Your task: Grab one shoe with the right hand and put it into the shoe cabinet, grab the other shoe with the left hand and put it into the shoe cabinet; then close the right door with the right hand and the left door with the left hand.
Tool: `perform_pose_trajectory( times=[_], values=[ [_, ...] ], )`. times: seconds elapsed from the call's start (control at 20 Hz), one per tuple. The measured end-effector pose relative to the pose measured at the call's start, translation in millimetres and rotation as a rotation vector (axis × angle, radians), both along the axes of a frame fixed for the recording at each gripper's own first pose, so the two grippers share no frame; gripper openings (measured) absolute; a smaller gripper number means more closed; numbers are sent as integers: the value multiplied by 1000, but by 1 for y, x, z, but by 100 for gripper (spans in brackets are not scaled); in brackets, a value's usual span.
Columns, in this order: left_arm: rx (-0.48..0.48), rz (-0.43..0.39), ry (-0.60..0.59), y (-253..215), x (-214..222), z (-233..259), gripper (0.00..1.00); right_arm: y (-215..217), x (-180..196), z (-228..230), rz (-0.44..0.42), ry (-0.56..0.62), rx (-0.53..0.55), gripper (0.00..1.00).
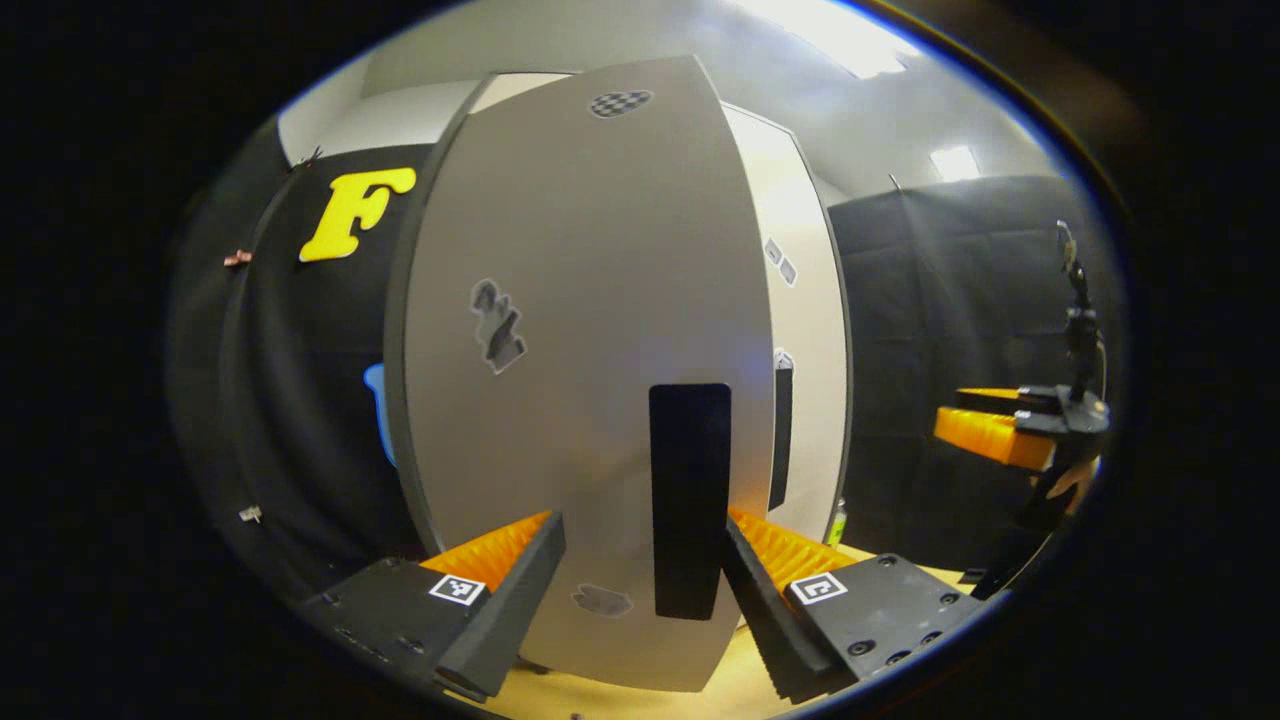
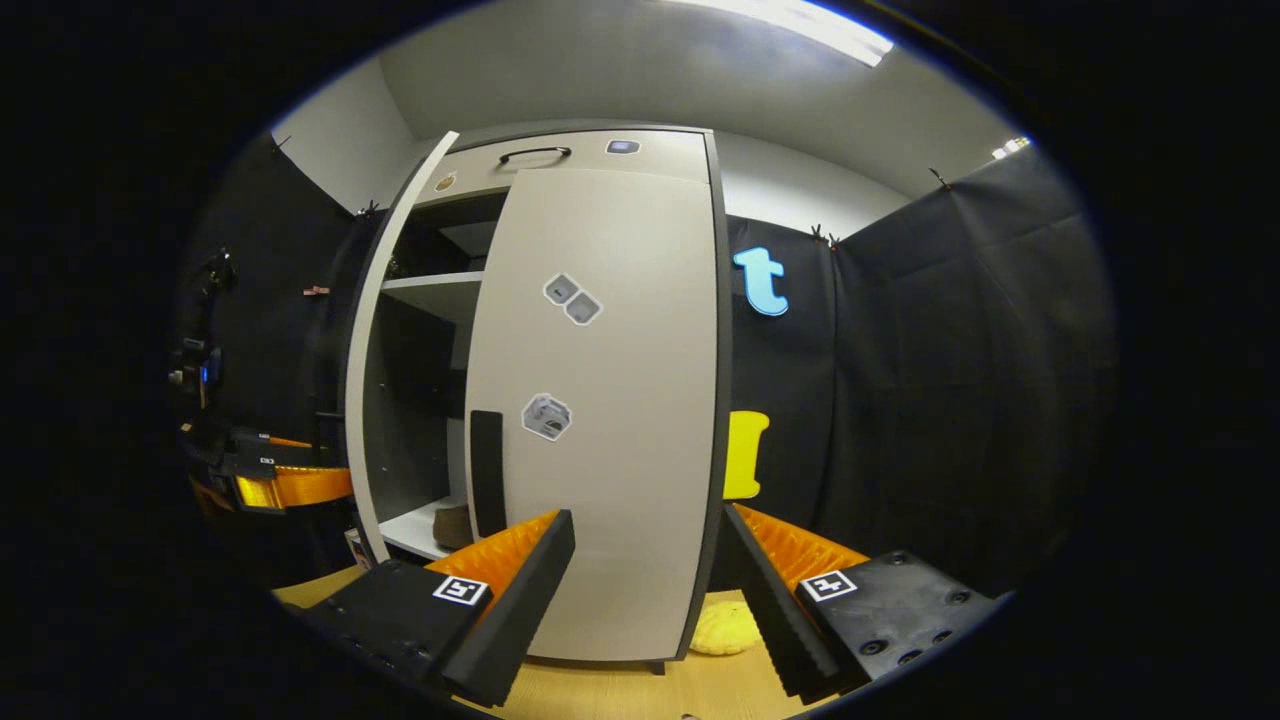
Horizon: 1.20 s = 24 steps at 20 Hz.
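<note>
The shoe cabinet (image 2: 560,150) stands close in front. Its right door (image 2: 620,400) lies flat against the front, with a black handle strip (image 2: 487,470) at its left edge. The left door (image 1: 590,330) stands ajar and has a black handle strip (image 1: 690,500) of its own. My left gripper (image 1: 643,540) is open just in front of that strip; it also shows at the far left as the left gripper (image 2: 290,485). Through the gap, part of a brown shoe (image 2: 455,525) rests on the bottom shelf. My right gripper (image 2: 648,530) is open before the right door.
A yellow soft object (image 2: 725,630) lies on the wooden floor (image 2: 600,690) at the cabinet's right foot. An upper shelf (image 2: 435,282) shows inside the gap. Black cloth walls (image 2: 950,400) close in both sides. The right gripper (image 1: 990,435) hangs at the far right.
</note>
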State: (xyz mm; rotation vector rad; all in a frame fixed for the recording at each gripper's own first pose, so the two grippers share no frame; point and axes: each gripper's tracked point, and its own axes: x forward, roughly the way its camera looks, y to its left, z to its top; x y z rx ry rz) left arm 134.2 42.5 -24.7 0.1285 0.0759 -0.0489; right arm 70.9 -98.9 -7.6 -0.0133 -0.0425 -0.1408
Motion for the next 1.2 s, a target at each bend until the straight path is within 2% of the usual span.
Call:
perform_pose_trajectory(
  times=[0.1,0.3,0.45,0.85,1.2],
  values=[
    [16,26,-4,-7,23,-2,92,-16,-6,0,-16,2,12,97],
    [-61,57,-5,-12,46,-8,92,-34,-7,-6,-26,15,13,97],
    [-65,97,-14,-13,61,-8,93,-39,-5,-12,-6,31,4,97],
    [-31,228,-38,-12,69,-6,93,-43,-3,-17,54,51,-1,97],
    [-22,290,-35,-13,71,-6,93,-47,-11,-15,85,55,20,97]
  ],
)
